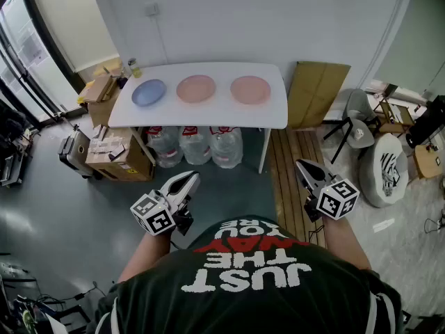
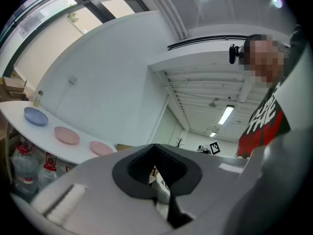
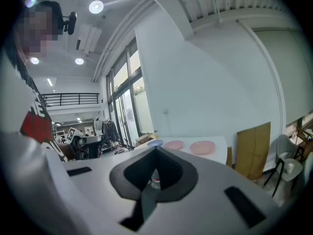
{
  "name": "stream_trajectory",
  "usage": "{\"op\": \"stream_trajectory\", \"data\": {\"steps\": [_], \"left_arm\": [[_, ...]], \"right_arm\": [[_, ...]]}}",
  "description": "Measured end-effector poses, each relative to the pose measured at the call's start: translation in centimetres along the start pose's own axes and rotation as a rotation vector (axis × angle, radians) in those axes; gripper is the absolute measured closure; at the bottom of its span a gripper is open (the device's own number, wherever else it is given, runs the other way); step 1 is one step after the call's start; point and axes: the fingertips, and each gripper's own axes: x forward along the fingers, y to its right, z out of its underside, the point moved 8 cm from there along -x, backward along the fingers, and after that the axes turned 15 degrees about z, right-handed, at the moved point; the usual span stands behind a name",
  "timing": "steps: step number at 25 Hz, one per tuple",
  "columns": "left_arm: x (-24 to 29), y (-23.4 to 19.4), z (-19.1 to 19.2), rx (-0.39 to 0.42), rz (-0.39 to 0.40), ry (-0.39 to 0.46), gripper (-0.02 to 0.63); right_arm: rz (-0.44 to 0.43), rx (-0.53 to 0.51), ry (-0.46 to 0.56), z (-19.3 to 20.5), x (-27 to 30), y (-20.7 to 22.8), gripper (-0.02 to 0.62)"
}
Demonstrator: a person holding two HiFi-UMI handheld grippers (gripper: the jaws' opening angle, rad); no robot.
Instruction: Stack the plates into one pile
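Note:
Three plates lie in a row on the white table (image 1: 208, 113): a blue plate (image 1: 149, 92) at the left, a pink plate (image 1: 196, 88) in the middle and another pink plate (image 1: 250, 89) at the right. They also show small in the left gripper view, the blue plate (image 2: 35, 116) farthest left, and in the right gripper view as the pink plate (image 3: 202, 147). My left gripper (image 1: 189, 179) and right gripper (image 1: 302, 166) are held close to my chest, well short of the table. Both are shut and hold nothing.
Large water bottles (image 1: 197, 145) stand under the table. Cardboard boxes (image 1: 111, 152) sit at its left, a brown board (image 1: 316, 92) leans at its right. A chair (image 1: 358, 125) and a round cushion (image 1: 386, 169) are at the right. Grey floor lies between me and the table.

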Motion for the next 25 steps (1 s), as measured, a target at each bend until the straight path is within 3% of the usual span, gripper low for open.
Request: {"op": "stream_trajectory", "data": {"steps": [11,25], "left_arm": [[1.0,0.1,-0.2,-0.023,-0.02,0.013,0.598],[8.0,1.0,0.6,-0.004,-0.076,0.043,0.598]], "right_arm": [[-0.002,0.002,0.001,-0.1,0.2,1.1,0.591],[-0.08,-0.043,0.011,-2.7,0.3,7.5,0.589]]}}
